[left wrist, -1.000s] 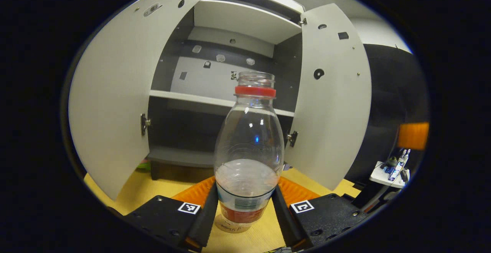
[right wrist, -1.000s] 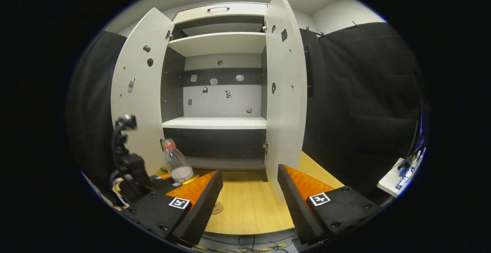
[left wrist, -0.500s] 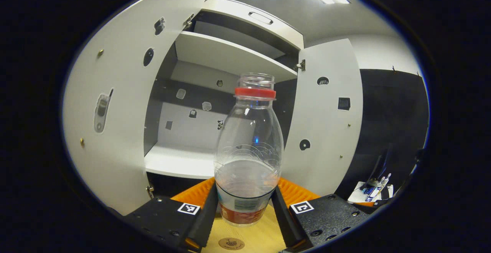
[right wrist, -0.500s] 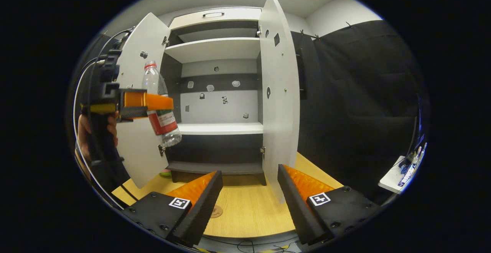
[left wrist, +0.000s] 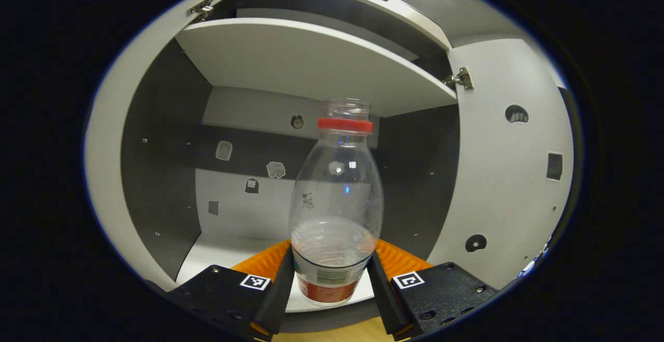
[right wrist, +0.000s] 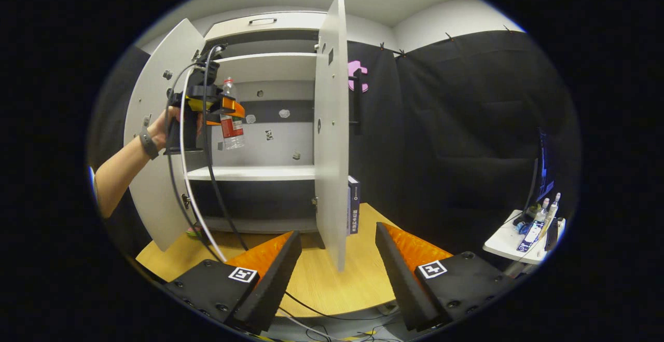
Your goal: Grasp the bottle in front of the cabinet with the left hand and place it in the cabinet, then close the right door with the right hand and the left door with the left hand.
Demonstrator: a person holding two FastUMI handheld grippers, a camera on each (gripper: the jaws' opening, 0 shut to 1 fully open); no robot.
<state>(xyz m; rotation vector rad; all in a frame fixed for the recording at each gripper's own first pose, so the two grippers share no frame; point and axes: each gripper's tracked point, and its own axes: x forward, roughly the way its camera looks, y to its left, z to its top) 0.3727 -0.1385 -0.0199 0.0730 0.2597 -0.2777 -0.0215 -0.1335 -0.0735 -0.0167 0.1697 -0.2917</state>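
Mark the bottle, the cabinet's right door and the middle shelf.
bottle (left wrist: 336,196), left gripper view, clear body.
right door (right wrist: 330,124), right gripper view, inner face.
middle shelf (right wrist: 259,172), right gripper view, top surface.

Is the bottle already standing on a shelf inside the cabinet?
No. The bottle hangs above the middle shelf, gripped by the left tool.
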